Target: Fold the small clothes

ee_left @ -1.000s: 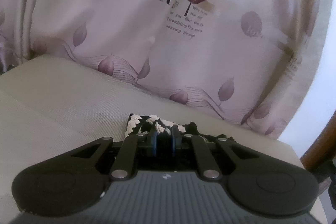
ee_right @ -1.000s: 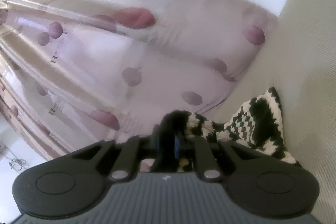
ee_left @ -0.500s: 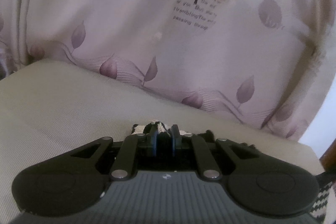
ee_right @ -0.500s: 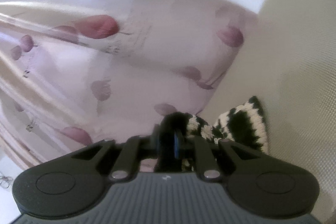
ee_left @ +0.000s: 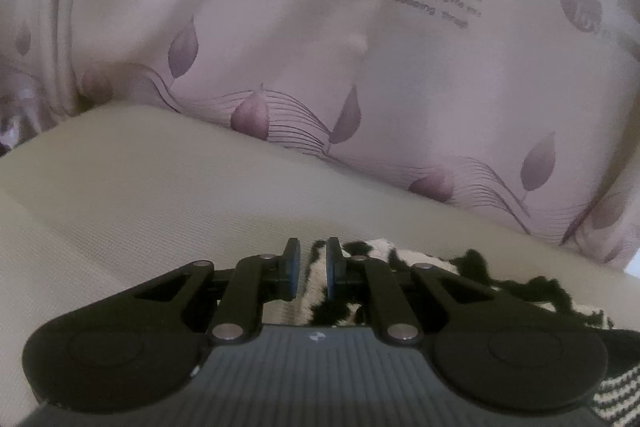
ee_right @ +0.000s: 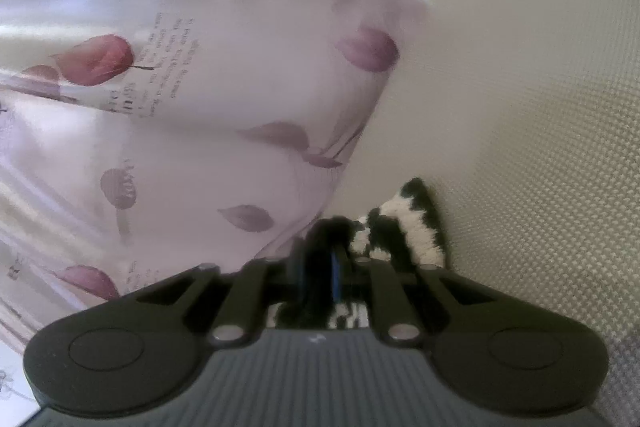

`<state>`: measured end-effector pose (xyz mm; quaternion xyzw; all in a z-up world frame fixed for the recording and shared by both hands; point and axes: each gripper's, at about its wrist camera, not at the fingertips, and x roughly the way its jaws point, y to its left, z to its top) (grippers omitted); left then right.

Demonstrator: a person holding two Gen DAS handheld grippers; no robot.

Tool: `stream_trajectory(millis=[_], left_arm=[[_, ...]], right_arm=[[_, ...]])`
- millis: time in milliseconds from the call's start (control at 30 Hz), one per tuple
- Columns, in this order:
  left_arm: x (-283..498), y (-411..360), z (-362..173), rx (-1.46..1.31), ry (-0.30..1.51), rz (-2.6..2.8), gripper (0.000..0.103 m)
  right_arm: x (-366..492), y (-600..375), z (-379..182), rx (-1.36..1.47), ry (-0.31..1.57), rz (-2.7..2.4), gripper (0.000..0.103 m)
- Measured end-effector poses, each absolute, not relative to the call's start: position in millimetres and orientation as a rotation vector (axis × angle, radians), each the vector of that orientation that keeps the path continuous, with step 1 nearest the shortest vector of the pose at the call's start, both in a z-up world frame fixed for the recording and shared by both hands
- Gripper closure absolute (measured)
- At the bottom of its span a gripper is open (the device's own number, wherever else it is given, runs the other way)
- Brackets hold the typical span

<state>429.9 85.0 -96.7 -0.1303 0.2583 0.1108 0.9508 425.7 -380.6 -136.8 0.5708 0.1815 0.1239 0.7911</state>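
A small black-and-cream knitted garment (ee_left: 400,263) lies on the beige woven surface (ee_left: 140,187). My left gripper (ee_left: 313,269) sits low over its near edge with the jaws a little apart; cream knit shows in the gap, loose between the pads. In the right wrist view my right gripper (ee_right: 320,267) is shut on a dark fold of the same garment (ee_right: 404,227), whose striped part sticks up just beyond the fingers. Most of the garment is hidden under both gripper bodies.
A pale pink curtain (ee_left: 320,47) printed with purple leaves and text hangs right behind the surface; it also fills the left of the right wrist view (ee_right: 180,127). The beige surface (ee_right: 540,147) runs on to the right there.
My left gripper's jaws have parted from shut to slightly open and it has sunk towards the cloth. My right gripper has swung with the garment, still shut on it.
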Motion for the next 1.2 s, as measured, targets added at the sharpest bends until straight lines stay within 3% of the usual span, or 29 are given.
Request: stream_trajectory(millis=[133,200,267,333,500,567,667,800,833,900,933,967,1200], left_arm=[[425.9,92.4,-99.8,-0.273,0.519,0.237,0.090],[420.2,95.8,-98.5,-0.272,0.513,0.238,0.085],[414.1,98.8,-96.4,-0.246,0.502,0.224,0.062],[407.7,100.8,-93.5,-0.195,0.477,0.228,0.045],[398.9,98.4,-95.2,-0.059,0.493,0.144,0.025],[396.8,95.2,-102.3,-0.003,0.518,0.113,0.018],[395.4,95.6,-114.7,0.037,0.569,0.119,0.018],[392.6,112.1,-129.0,-0.107,0.648,0.096,0.018],[391.0,113.4,-131.3,-0.131,0.658,0.088,0.020],[387.0,112.2,-135.1,-0.140,0.671,0.067,0.049],[383.4,108.9,-137.2,-0.131,0.687,0.056,0.082],[380.3,104.8,-139.5,-0.122,0.705,0.040,0.102],[333.5,108.1,-153.7,-0.148,0.677,0.084,0.103]], right_arm=[[429.6,-380.3,-143.7,1.231,0.381,0.254,0.087],[428.3,-382.7,-146.2,1.257,0.352,0.268,0.079],[422.2,-386.4,-143.2,1.275,0.309,0.269,0.048],[410.7,-390.5,-135.7,1.266,0.258,0.287,0.037],[375.2,-384.4,-121.0,1.169,0.242,0.418,0.037],[357.8,-376.1,-121.4,1.116,0.270,0.442,0.033],[331.8,-364.7,-126.5,1.022,0.316,0.443,0.029],[305.1,-356.7,-132.7,0.930,0.337,0.419,0.029],[301.7,-357.6,-134.2,0.942,0.335,0.423,0.028],[294.0,-360.1,-139.0,0.975,0.322,0.427,0.021],[291.7,-361.1,-141.0,0.987,0.320,0.424,0.019],[289.7,-362.0,-141.7,0.996,0.325,0.420,0.020],[277.3,-369.2,-149.5,1.051,0.338,0.407,0.019]])
